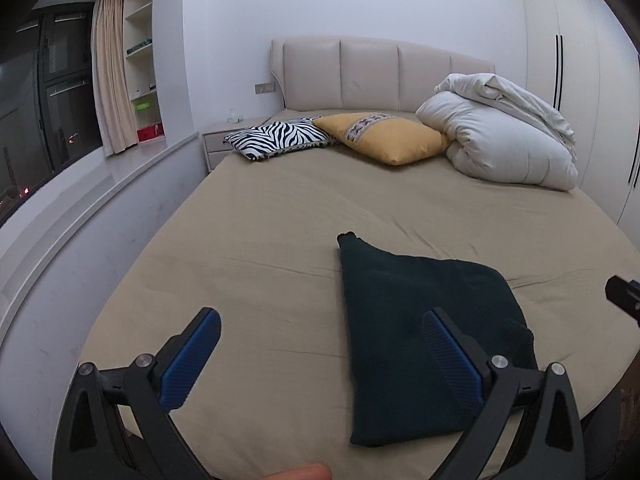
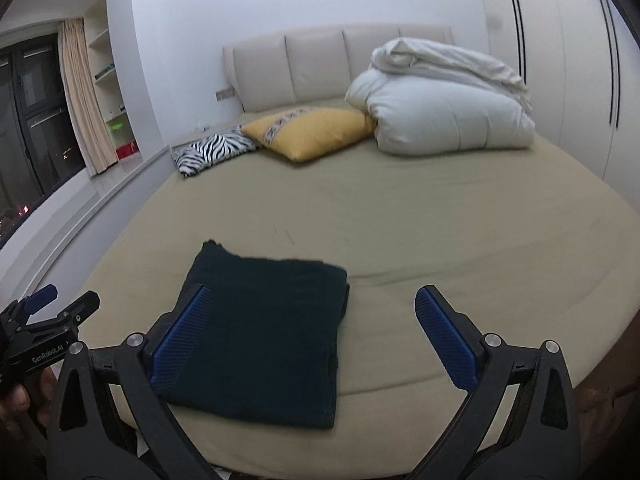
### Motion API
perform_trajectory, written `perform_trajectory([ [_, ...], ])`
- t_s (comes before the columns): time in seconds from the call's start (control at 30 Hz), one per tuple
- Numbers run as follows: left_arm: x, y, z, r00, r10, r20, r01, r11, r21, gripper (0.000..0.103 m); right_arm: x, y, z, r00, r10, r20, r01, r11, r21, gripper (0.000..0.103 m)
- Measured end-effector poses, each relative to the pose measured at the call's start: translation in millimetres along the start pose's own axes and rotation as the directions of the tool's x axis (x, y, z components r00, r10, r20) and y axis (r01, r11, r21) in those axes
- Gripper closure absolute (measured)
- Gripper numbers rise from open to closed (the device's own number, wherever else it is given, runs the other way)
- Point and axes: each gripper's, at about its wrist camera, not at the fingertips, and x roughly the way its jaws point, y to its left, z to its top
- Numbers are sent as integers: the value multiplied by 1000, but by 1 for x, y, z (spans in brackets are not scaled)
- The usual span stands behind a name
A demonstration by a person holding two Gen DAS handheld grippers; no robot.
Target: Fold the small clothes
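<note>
While fingers gape, folded garment lies below, untouched.

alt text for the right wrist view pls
A folded dark green garment lies on the tan bed sheet, with the open right gripper hovering near it. Yellow pillow, zebra pillow and a bundled white duvet sit by the headboard.

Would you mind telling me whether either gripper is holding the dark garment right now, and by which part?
Nothing is held. Both the left gripper and right gripper have jaws wide open above the folded dark garment.
</note>
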Motion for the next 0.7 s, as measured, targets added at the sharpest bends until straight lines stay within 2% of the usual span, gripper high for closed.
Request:
perform_trajectory([
  [0.17,17,-10,-12,998,0,-67,1,1000,18,0,38,-9,-30,994,-13,-107,18,999,51,0],
  [0.37,46,-14,-38,985,-11,-170,12,1000,7,0,60,-8,-49,989,-45,-143,48,999,19,0],
  [0.7,58,-18,-55,977,-13,-215,17,1000,16,0,85,-1,-65,978,-48,-204,42,998,-35,0],
])
